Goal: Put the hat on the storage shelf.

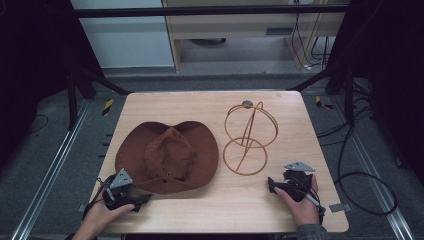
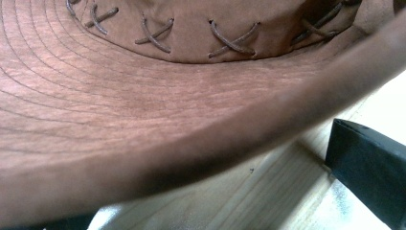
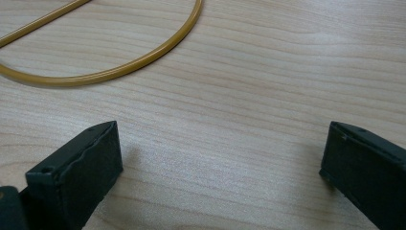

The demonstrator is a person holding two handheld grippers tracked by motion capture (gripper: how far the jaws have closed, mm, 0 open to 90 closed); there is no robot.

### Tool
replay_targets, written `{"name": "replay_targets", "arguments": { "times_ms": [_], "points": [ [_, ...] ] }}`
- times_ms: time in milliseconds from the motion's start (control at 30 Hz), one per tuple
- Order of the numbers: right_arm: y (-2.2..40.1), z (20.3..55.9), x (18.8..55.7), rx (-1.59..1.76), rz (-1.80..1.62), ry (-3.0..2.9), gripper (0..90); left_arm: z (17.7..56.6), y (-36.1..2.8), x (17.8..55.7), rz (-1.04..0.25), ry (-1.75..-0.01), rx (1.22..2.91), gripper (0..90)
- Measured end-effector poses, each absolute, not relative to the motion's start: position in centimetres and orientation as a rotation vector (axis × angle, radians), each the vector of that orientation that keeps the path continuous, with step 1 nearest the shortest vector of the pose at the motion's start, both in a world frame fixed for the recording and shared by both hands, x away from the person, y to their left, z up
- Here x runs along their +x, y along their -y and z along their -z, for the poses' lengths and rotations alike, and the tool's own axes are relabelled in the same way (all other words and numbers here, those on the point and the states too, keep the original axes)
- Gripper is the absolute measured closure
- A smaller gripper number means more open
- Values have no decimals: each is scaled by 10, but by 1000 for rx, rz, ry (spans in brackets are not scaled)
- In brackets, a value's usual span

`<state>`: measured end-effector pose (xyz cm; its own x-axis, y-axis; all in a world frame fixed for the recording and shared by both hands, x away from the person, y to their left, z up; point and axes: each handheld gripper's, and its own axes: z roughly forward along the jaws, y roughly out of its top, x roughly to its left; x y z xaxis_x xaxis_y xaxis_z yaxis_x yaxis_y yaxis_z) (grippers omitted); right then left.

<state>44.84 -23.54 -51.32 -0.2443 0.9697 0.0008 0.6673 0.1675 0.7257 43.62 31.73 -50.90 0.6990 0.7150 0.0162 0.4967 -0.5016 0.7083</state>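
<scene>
Hat (image 1: 167,156), brown w/ cross-stitched band, lay crown-up on the table (image 1: 280,210), left of centre, brim spread flat w/ its edges curling up a bit. Wire stand (image 1: 248,138) stood just beside it on the right, two gold hoops, base ring flat on the wood — prob. where the hat was meant to go, judging by the layout.

My left gripper (image 1: 134,197) sat low at the near-left edge of the brim. In the left gripper view the brim edge (image 2: 201,153) ran across right in front, one jaw black at lower right beside it, jaws spread wide, nothing pinched. Low approach made sense: the brim lifts slightly off the wood there, so one jaw could slip under.

My right gripper (image 1: 278,186) rested near the table's front-right, jaws wide apart over bare wood, holding nothing. The stand's base ring (image 3: 119,67) lay just ahead of it — close enough to steady the stand if needed.
</scene>
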Motion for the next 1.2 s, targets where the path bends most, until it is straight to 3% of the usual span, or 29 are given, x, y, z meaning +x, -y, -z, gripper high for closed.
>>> {"name": "replay_targets", "arguments": {
  "times_ms": [400, 700, 867, 1067, 1200],
  "points": [
    [235, 513, 448, 1545, -853, -1979, 4, 498, -330, 429, -389, -881, 2207, 57],
    [235, 513, 448, 1545, -853, -1979, 5, 475, -341, 417, -336, -861, 2163, 110],
    [235, 513, 448, 1545, -853, -1979, 4, 464, -347, 413, -338, -875, 2138, 127],
    [235, 513, 448, 1543, -852, -1981, 5, 443, -363, 402, -354, -850, 2114, 212],
    [235, 513, 448, 1544, -852, -1980, 5, 432, -366, 399, -362, -841, 2109, 211]
  ]
}}
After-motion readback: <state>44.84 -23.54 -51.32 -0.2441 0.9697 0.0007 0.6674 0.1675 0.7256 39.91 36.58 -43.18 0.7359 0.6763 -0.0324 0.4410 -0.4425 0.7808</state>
